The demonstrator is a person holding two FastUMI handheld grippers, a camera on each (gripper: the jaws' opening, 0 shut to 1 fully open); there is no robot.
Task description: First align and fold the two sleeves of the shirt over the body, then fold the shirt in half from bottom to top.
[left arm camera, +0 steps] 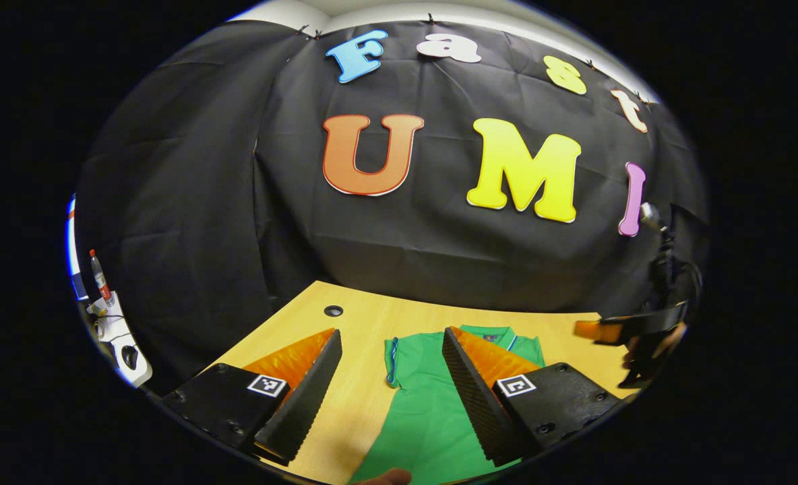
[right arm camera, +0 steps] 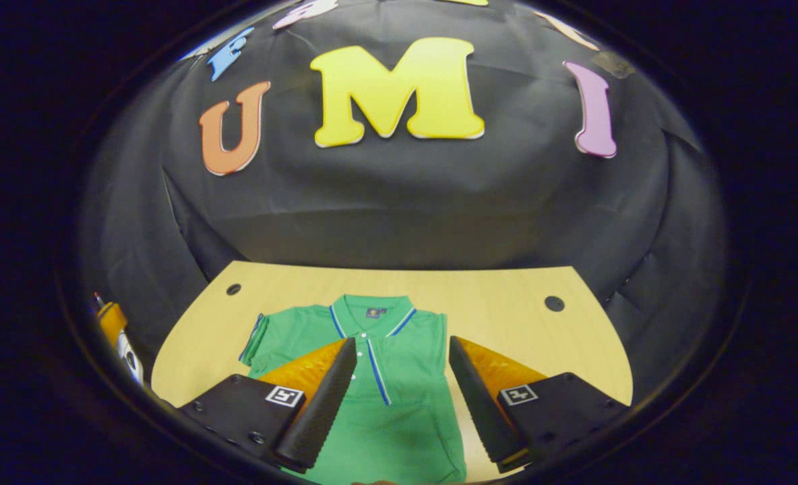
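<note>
A green polo shirt lies flat on the wooden table, collar toward the far wall. One short sleeve sticks out on the left of the right gripper view; the opposite side runs in a straight edge. My right gripper hovers open above the shirt's chest, nothing between its fingers. In the left gripper view the shirt lies under my left gripper, which is open over the sleeve and empty. The right gripper shows farther off, held by a hand.
The table has round cable holes near its far corners. Off the table's left side stand a bottle and a white device. A fingertip shows at the bottom edge. Black cloth backs the table.
</note>
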